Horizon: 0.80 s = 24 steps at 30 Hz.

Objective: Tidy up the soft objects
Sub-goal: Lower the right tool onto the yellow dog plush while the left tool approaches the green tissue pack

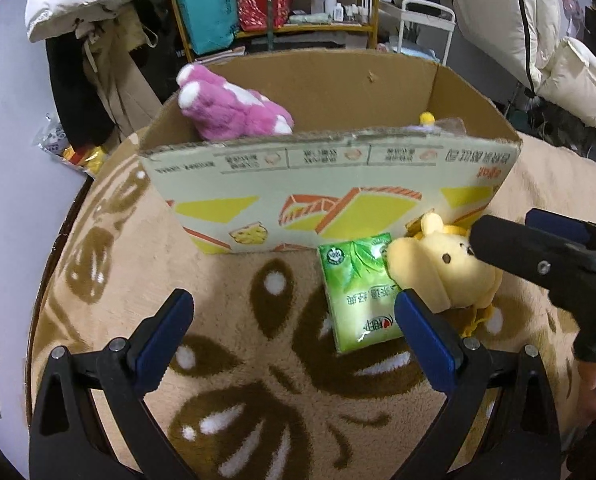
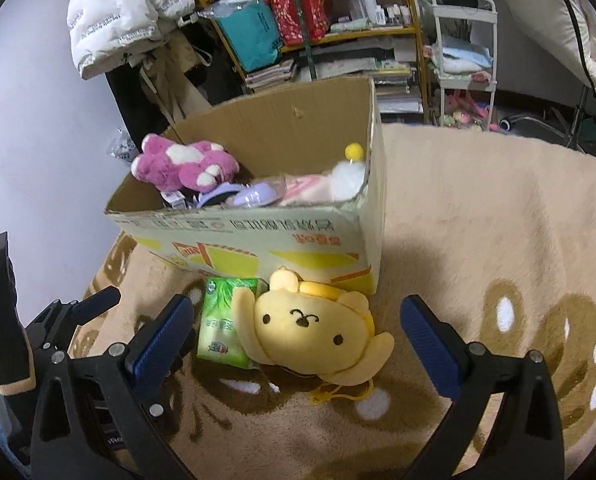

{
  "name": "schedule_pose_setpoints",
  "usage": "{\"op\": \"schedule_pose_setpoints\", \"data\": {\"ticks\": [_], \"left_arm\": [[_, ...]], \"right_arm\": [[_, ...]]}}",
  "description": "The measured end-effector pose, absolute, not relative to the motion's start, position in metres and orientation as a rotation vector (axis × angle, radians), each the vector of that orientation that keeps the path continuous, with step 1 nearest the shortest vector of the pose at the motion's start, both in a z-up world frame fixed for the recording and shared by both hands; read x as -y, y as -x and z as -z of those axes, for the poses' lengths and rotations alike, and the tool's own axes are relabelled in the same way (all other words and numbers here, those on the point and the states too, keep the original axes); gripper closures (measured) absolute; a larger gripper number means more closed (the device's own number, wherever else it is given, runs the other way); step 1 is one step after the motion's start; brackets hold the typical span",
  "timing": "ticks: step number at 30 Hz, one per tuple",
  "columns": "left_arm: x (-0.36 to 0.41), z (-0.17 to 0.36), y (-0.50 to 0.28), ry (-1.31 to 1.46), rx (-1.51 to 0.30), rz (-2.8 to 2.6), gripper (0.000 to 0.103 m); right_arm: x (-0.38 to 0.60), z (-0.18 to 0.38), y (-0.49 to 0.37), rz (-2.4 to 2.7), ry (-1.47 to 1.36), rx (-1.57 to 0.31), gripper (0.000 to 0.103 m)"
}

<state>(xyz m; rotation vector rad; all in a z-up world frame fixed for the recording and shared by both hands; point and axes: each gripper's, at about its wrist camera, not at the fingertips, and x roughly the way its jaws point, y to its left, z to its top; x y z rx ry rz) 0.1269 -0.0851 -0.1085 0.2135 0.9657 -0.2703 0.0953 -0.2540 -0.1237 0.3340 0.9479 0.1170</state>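
A yellow plush dog [image 2: 317, 328] lies face-up on the tan patterned blanket [image 2: 477, 208], low in the centre of the right wrist view, just in front of the cardboard box [image 2: 258, 236]. Its ear overlaps a green tissue pack [image 2: 218, 324] that lies touching it on the left. The right gripper [image 2: 298, 340] is spread wide and grasps nothing, its blue pads [image 2: 162, 340] standing either side of the dog without touching it.

In the left wrist view the left gripper [image 1: 294, 328] is also released, spread over bare blanket at the bottom of the frame; its right-hand pad [image 1: 425, 340] covers part of the tissue pack [image 1: 357, 292] and sits at the edge of the plush dog [image 1: 437, 272]. The right gripper's black finger [image 1: 537, 256] comes in from the right edge, over the dog's head.

Inside the box [image 1: 329, 184], a pink plush toy [image 2: 182, 164] leans at the upper left corner; a white fluffy item with a yellow pom-pom [image 2: 351, 168] rests at the right wall, with lilac and pink soft things between them.
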Motion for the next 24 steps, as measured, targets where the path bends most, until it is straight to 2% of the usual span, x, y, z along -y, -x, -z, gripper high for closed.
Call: {"op": "schedule_pose_setpoints", "data": {"ticks": [24], "left_arm": [[0.106, 0.131, -0.125, -0.25, -1.024, 0.323, 0.003]], "right_arm": [[0.249, 0.166, -0.111, -0.109, -0.332, -1.125, 0.0]]}}
